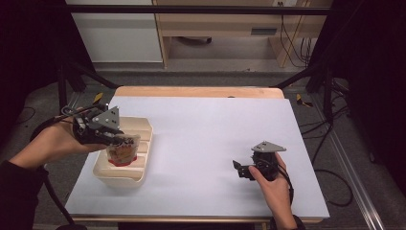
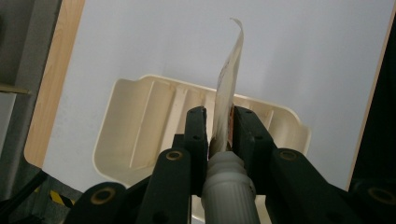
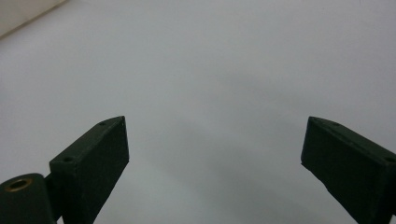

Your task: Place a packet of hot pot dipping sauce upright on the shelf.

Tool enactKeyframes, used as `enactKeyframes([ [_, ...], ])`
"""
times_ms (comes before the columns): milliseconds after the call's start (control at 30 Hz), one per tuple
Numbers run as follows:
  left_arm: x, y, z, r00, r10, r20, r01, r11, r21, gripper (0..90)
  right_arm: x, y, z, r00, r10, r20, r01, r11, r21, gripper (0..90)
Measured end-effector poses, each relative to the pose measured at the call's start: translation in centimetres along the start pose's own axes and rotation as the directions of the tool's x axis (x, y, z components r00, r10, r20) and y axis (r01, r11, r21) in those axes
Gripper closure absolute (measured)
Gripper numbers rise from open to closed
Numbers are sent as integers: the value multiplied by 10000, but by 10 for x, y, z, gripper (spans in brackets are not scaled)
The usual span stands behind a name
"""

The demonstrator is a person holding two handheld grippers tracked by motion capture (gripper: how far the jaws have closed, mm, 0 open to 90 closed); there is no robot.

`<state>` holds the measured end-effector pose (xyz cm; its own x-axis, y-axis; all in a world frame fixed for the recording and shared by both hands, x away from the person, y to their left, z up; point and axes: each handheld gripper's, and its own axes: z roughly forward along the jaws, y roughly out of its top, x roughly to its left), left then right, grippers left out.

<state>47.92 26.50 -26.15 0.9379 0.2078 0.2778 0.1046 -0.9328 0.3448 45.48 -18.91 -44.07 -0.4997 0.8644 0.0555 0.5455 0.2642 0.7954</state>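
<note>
A thin spouted pouch (image 1: 123,152) with a clear upper part, orange-brown contents and a red bottom edge hangs over a cream ribbed tray (image 1: 145,128) at the table's left. My left gripper (image 1: 116,137) is shut on it. In the left gripper view the jaws pinch the pouch (image 2: 232,74) edge-on just above its white ridged cap (image 2: 228,186), and the tray (image 2: 140,126) lies below. My right gripper (image 1: 239,168) rests low over the sheet at the right, open, with nothing between its jaws (image 3: 215,144).
A pale sheet (image 1: 210,139) covers the wooden table (image 1: 196,91). Beyond the far edge stand dark frame legs (image 1: 76,72), cables and furniture. A person's hands and forearms come in from the bottom left and bottom right.
</note>
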Motion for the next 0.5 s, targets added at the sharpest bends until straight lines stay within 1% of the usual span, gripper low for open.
enactKeyframes([
  [167,1,-3,4,10000,-30,46,30,10000,27,757,0,0,0,10000,21,-13,-21,10000,15,81],
  [500,-2,-7,12,9997,83,232,-85,9999,101,757,-1,-1,0,10000,28,-8,-28,10000,68,81],
])
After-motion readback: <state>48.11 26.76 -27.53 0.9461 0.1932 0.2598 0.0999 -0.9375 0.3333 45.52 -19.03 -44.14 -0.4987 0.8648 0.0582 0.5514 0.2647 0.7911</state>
